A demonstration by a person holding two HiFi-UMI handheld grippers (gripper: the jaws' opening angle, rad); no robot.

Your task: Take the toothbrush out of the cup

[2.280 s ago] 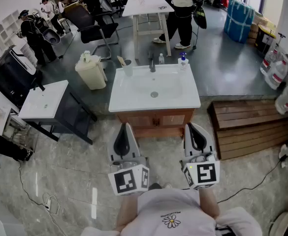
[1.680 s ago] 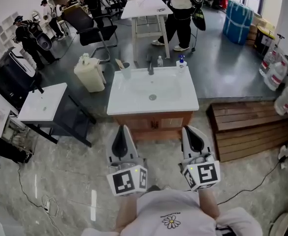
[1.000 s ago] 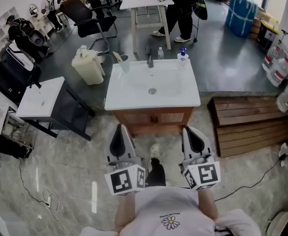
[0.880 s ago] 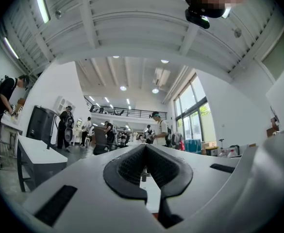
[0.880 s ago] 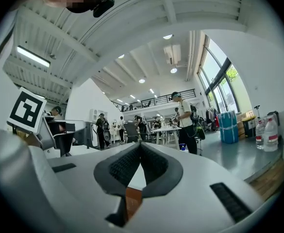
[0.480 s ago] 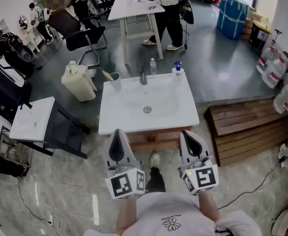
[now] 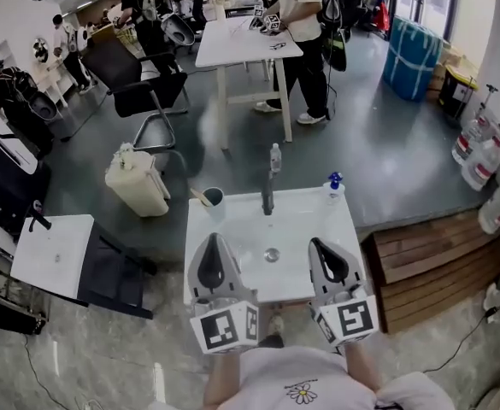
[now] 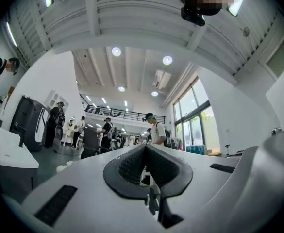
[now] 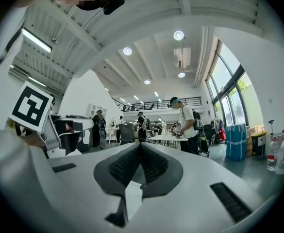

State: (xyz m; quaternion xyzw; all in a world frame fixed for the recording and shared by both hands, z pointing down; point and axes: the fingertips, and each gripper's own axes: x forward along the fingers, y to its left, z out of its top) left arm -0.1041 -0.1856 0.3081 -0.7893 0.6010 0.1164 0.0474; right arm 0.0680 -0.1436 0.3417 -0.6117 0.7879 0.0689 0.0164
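Observation:
A clear cup [image 7: 213, 197] stands on the back left corner of the white sink top [image 7: 232, 229], with the toothbrush [image 7: 200, 196] leaning out of it to the left. My left gripper [image 7: 213, 239] hovers over the sink's front left part, a little short of the cup, jaws shut and empty. Over the front right part my right gripper [image 7: 321, 244] is also shut with nothing in it. In the left gripper view the left gripper's [image 8: 145, 147] pads meet, and in the right gripper view so do those of the right gripper [image 9: 140, 144]. Both views look out level over the room; the cup shows in neither.
A faucet [image 7: 267, 196], a small bottle [image 7: 275, 157] and a blue-topped soap dispenser [image 7: 333, 186] line the sink's back edge. A white bin [image 7: 137, 182] and a second white basin [image 7: 53, 254] stand to the left, wooden pallets [image 7: 429, 254] to the right. People stand by a white table [image 7: 245, 41] beyond.
The person has walked up to the sink. It has come much nearer, and both shut grippers now hang over its front part instead of over the floor.

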